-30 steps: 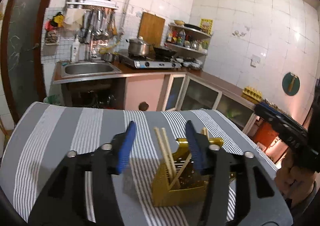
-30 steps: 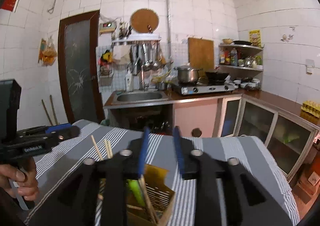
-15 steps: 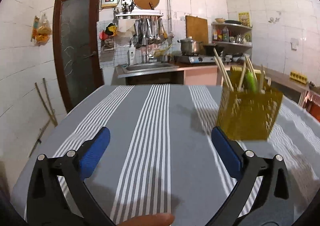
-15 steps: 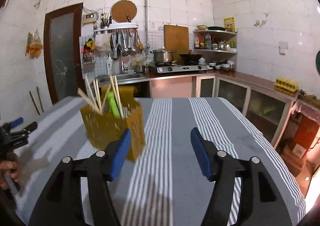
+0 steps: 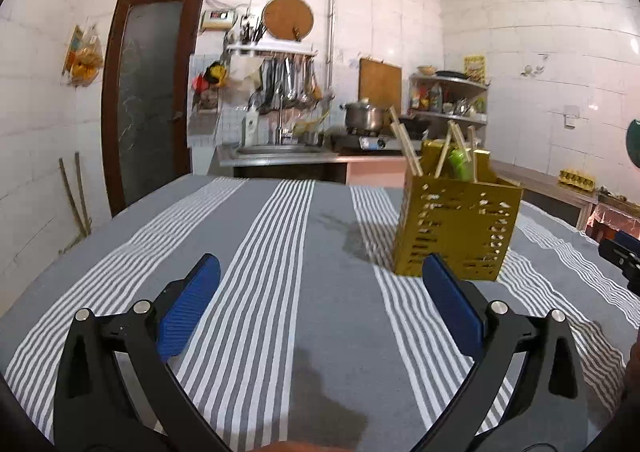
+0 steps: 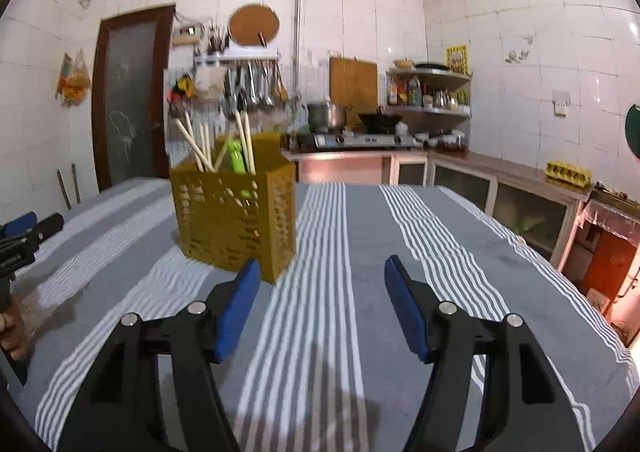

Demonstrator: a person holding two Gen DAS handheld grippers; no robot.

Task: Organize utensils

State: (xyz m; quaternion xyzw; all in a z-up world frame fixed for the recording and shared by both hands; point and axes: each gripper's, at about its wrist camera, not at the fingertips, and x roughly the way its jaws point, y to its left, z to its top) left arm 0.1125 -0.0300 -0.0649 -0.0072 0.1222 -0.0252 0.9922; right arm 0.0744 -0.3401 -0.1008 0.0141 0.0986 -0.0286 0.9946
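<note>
gold utensil caddy (image 5: 456,228) stands upright on striped desk (image 5: 280,292), chopsticks (image 6: 196,148) and green utensil (image 6: 236,158) already inside. left tongs (image 5: 320,292) wide open, empty; right tongs (image 6: 320,300) parted, empty. sorting looks finished; next move likely withdrawal, or hunt for strays.

Each gripper is built from matte black, curved arms. The left gripper (image 5: 320,272) is fitted with two ribbed blue pads (image 5: 188,312), and round silver screws (image 5: 141,307) are set at its joints. The right gripper (image 6: 320,272) is made alike, with blue pads (image 6: 236,310) and silver screws (image 6: 447,308). White lettering, too small to read, is printed on the left gripper's black body.
</note>
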